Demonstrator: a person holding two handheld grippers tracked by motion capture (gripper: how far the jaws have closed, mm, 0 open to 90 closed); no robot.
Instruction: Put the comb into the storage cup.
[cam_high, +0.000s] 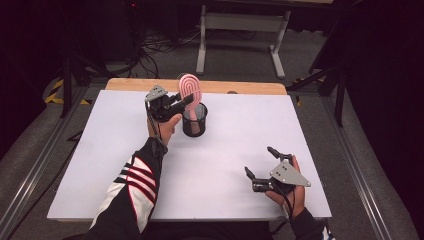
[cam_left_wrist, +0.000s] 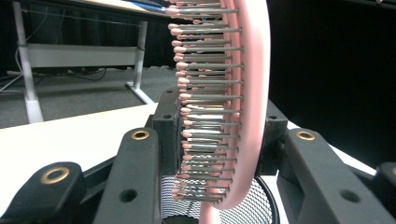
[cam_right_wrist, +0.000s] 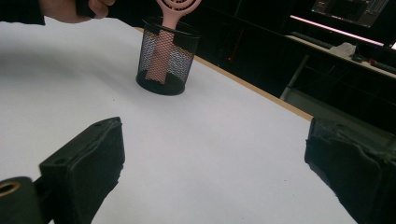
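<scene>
A pink hairbrush (cam_high: 190, 89) stands head up with its handle down in a black mesh cup (cam_high: 194, 120) at the back middle of the white table (cam_high: 225, 165). My left gripper (cam_high: 186, 100) reaches in from the left and is shut on the brush just below the head. In the left gripper view the brush (cam_left_wrist: 243, 93) stands edge-on between the jaws, bristles to the left, above the cup (cam_left_wrist: 261, 205). My right gripper (cam_high: 258, 160) rests at the front right, open and holding nothing. In its own view it (cam_right_wrist: 215, 158) faces the cup (cam_right_wrist: 166, 60) and the brush handle (cam_right_wrist: 161, 51).
A wooden strip (cam_high: 250, 87) runs along the table's far edge. Behind it stands a grey desk frame (cam_high: 240, 22) with cables (cam_high: 155, 47) on the floor. Metal rails (cam_high: 35, 170) run along both sides. The person's left hand (cam_right_wrist: 70, 9) hovers near the cup.
</scene>
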